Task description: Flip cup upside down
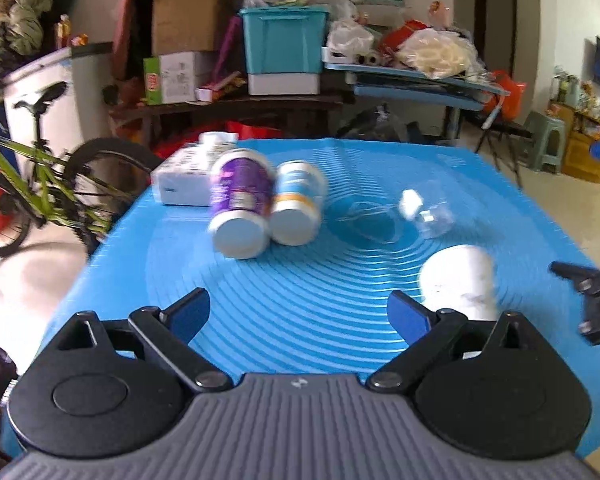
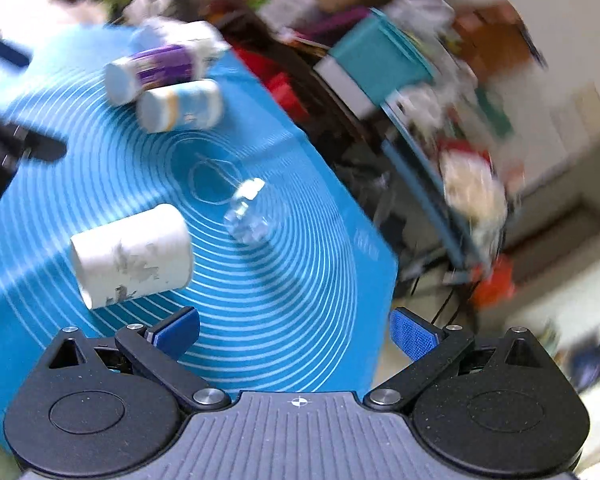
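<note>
A white paper cup (image 1: 460,280) with grey marks stands on the blue mat (image 1: 300,280) at the right, wider end down as far as the blur shows. It also shows in the tilted right wrist view (image 2: 132,256). My left gripper (image 1: 298,312) is open and empty, just left of the cup. My right gripper (image 2: 296,332) is open and empty, a little short of the cup and to its right. The right gripper shows at the right edge of the left wrist view (image 1: 592,292).
A purple-labelled jar (image 1: 240,208) and a blue-and-orange jar (image 1: 298,208) stand on the mat, with a white box (image 1: 180,180) behind them. A small clear plastic container (image 1: 428,212) sits mid-mat. A bicycle (image 1: 40,176) stands left; cluttered tables lie beyond.
</note>
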Demonstrator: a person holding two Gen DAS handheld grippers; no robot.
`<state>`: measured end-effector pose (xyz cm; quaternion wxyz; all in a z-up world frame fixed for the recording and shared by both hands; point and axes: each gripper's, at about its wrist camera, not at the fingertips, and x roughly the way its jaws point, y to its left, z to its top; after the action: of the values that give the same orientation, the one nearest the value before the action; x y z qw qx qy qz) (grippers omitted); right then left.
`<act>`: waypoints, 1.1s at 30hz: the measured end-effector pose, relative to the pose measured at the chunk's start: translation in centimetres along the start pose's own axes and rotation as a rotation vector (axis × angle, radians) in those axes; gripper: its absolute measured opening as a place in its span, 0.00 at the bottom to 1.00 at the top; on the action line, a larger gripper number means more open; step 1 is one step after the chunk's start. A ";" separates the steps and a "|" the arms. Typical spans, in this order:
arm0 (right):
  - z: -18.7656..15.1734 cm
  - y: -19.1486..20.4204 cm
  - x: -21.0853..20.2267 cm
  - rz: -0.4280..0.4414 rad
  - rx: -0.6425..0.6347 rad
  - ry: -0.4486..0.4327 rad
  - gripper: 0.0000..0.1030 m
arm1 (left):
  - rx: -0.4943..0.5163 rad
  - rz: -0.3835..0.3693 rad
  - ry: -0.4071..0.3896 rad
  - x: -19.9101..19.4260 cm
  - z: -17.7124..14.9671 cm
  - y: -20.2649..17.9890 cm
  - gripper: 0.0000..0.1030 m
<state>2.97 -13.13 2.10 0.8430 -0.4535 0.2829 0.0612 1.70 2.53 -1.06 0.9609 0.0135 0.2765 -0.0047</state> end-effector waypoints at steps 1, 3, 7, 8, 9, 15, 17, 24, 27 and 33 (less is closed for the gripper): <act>0.7 0.6 -0.2 -0.004 -0.055 -0.007 1.00 | 0.002 0.021 -0.002 0.0 -0.2 0.5 0.92; 2.0 1.8 -0.6 -0.010 -0.173 -0.021 1.00 | 0.003 0.049 0.000 0.1 -0.5 1.4 0.92; 3.3 4.9 -0.8 -0.018 -0.418 -0.025 1.00 | -0.018 0.070 0.017 0.2 -1.0 3.1 0.93; 3.4 5.8 -0.7 -0.024 -0.482 -0.019 1.00 | -0.024 0.070 0.020 0.2 -1.1 3.4 0.93; 3.5 6.8 -0.6 -0.031 -0.551 -0.014 1.00 | -0.029 0.069 0.023 0.3 -1.2 3.6 0.93; 2.7 11.2 0.5 -0.106 -0.906 -0.024 1.00 | -0.035 0.055 0.030 0.3 -1.9 4.1 0.93; 2.2 12.3 0.9 -0.162 -1.029 -0.054 1.00 | -0.032 0.053 0.030 0.4 -2.1 3.9 0.93; 0.6 14.7 2.9 -0.281 -1.379 -0.148 1.00 | -0.046 0.051 0.041 0.8 -2.6 4.4 0.93; -0.8 15.3 4.2 -0.335 -1.580 -0.221 1.00 | -0.047 0.052 0.045 0.9 -2.7 4.4 0.93; -1.4 16.5 6.2 -0.280 -1.758 -0.166 1.00 | -0.043 0.052 0.047 1.0 -2.8 4.5 0.93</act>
<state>1.60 -5.62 -13.79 0.2083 -0.9603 0.0138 0.1849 1.12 7.09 -3.81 0.9540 0.0003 0.2987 0.0266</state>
